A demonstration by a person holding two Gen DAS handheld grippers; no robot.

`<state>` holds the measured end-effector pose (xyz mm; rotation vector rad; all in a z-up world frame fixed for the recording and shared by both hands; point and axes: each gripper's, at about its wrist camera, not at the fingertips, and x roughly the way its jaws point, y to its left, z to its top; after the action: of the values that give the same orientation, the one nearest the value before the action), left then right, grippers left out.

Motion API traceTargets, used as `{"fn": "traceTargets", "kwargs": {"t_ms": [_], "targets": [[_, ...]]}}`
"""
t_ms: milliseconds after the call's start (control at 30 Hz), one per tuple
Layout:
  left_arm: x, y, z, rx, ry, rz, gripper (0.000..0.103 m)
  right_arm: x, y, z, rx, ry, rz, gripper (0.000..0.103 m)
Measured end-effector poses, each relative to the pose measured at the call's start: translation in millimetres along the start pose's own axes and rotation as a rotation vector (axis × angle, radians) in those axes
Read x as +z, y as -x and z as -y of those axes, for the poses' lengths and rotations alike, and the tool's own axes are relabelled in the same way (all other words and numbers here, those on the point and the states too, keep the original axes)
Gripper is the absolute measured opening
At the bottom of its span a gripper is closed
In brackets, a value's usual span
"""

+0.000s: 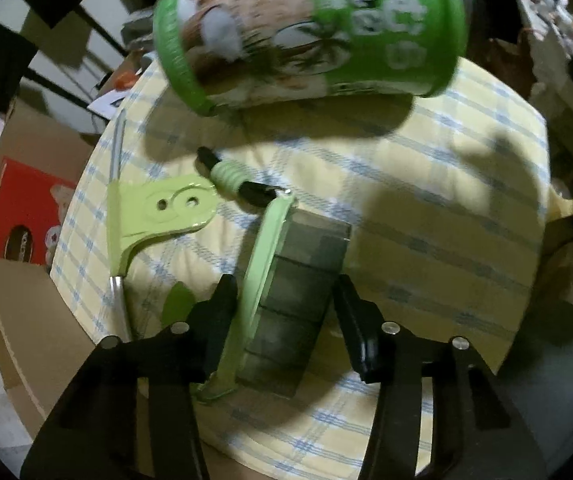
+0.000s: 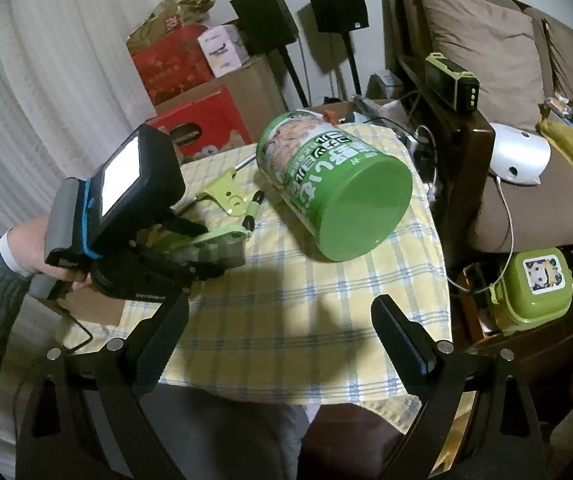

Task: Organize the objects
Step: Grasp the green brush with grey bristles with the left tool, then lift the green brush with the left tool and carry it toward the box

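Observation:
A light-green tool lies on the yellow checked tablecloth (image 1: 426, 200). It has a flat plate with holes (image 1: 166, 212), a coiled spring (image 1: 228, 176) and a long arm carrying a grey segmented block (image 1: 298, 292). My left gripper (image 1: 284, 284) points down over the arm and block, one pad against the green arm and the other against the block's far side. From the right wrist view the left gripper (image 2: 206, 248) is clamped on the grey block (image 2: 230, 254). A big green can (image 1: 306, 28) (image 2: 338, 184) lies on its side behind. My right gripper (image 2: 282, 302) hangs open over bare cloth.
A hand and grey sleeve (image 2: 26, 252) hold the left gripper. Cardboard and red boxes (image 2: 202, 120) and two black speakers on stands (image 2: 334, 4) stand behind the table. To the right are a brown sofa (image 2: 486, 40), a white device (image 2: 518, 152) and a green lunch box (image 2: 534, 284).

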<state>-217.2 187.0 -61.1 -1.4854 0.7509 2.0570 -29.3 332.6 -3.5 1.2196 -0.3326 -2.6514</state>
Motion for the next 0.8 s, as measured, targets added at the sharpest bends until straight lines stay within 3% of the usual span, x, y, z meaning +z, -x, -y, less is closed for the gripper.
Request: {"fn": "traceTargets", "kwargs": {"t_ms": [167, 333, 533, 733, 800], "targets": [[-1.9, 10.5, 4.7, -0.006, 0.056, 0.026, 0.043, -0.2, -5.0, -1.6, 0.023, -0.016, -0.014, 0.094], [-9.7, 23.0, 3.0, -0.067, 0.158, 0.067, 0.043, 1.5, -24.4, 2.4, 0.104, -0.090, -0.058, 0.094], [-35.3, 44.5, 13.0, -0.149, 0.265, 0.157, 0.043, 5.2, -52.6, 4.9, 0.217, -0.201, -0.092, 0.078], [-45.1, 56.4, 21.0, -0.182, 0.333, 0.232, 0.043, 8.8, -71.1, -4.1, 0.249, -0.222, -0.119, 0.065], [-48.0, 59.7, 20.1, -0.191, 0.358, 0.256, 0.043, 8.3, -74.9, -7.6, 0.257, -0.225, -0.131, 0.056]]}}
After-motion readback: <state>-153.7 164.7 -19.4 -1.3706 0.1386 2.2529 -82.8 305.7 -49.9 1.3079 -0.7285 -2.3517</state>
